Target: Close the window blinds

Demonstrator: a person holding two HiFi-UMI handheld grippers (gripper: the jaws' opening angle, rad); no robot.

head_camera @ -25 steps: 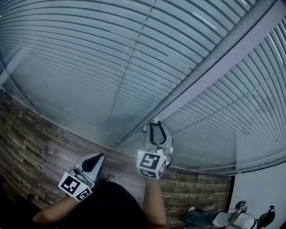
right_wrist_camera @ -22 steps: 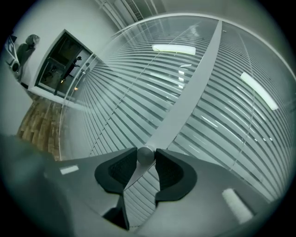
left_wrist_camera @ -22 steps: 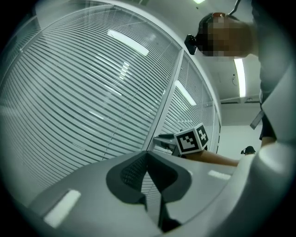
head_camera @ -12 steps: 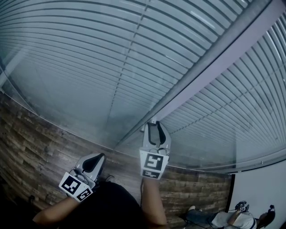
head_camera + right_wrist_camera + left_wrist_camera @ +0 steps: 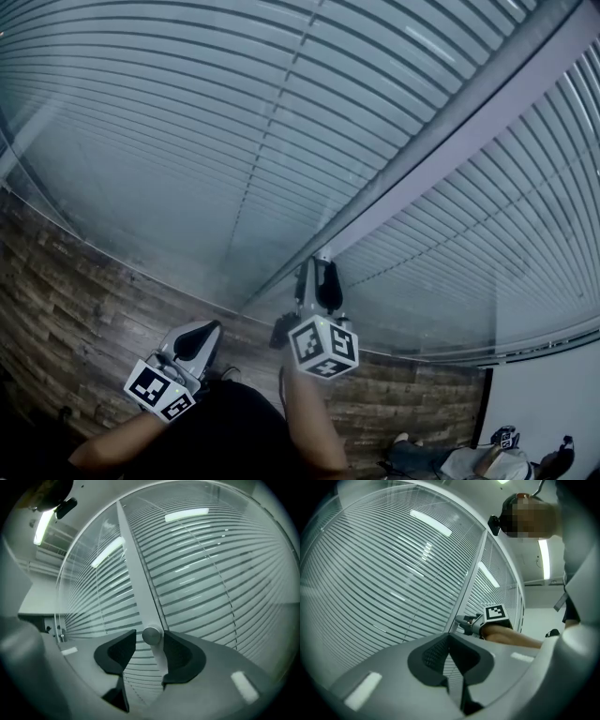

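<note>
Farthest left of the frame post [image 5: 441, 141], a wooden floor [image 5: 66, 300] runs along the foot of the glass. Above it the left gripper [image 5: 199, 330] hangs well apart from the post, its jaws together at the tips and holding nothing.

The blinds [image 5: 187, 112] fill the window on both sides of the post, behind a glass pane. Ceiling lights [image 5: 186, 514] mirrored in that glass lie across the slats, so how far they are tilted is hard to judge. A thin cord runs across the slats on each side of the post.

At the post's lower end, the right gripper [image 5: 319, 264] points straight at it. Its jaws stand apart and have just been opening. A small round knob [image 5: 151, 635] on the post sits between them, close to one pad, with a clear gap at the other. They do not clamp it. From the head view the gripper hides this knob.

Right of the post and far below, by a white wall [image 5: 544, 394], a person [image 5: 469, 461] shows on the floor, cut off by the picture's edge.
</note>
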